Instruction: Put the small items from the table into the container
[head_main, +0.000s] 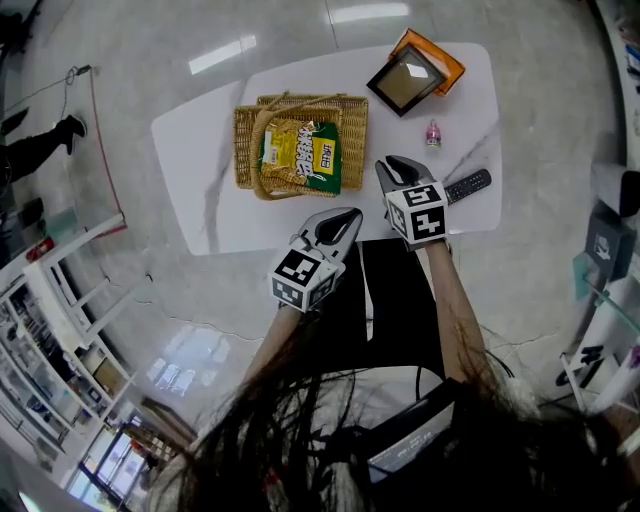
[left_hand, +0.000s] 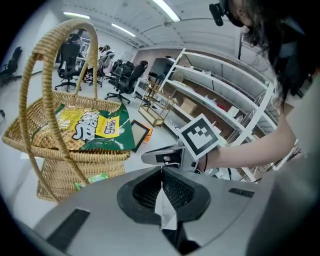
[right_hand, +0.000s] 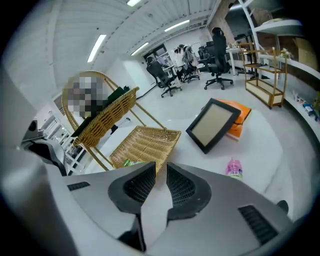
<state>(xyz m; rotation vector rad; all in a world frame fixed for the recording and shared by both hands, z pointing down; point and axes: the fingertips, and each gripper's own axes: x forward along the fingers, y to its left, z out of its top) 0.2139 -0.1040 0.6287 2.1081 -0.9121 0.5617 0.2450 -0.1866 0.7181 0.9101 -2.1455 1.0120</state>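
Observation:
A wicker basket (head_main: 246, 150) (left_hand: 75, 156) with a tall hoop handle stands on the white marble table (head_main: 200, 165). A green and yellow snack bag (head_main: 300, 155) (left_hand: 95, 127) lies in it. A small green packet (left_hand: 91, 179) (right_hand: 131, 162) shows low at the wickerwork's near edge. A small pink bottle (head_main: 433, 133) (right_hand: 234, 168) and a black remote (head_main: 468, 184) lie to the right. My left gripper (head_main: 350, 216) (left_hand: 161, 171) hovers shut and empty at the table's front edge. My right gripper (head_main: 386, 166) (right_hand: 161, 169) hangs just right of the basket, jaws slightly open with nothing between them.
A dark framed panel (head_main: 405, 82) (right_hand: 214, 123) leans on an orange box (head_main: 442, 58) at the table's far right. A flat wicker tray (right_hand: 145, 142) lies by the basket. White shelving (head_main: 70, 300) and a standing person's legs (head_main: 40, 148) are at the left.

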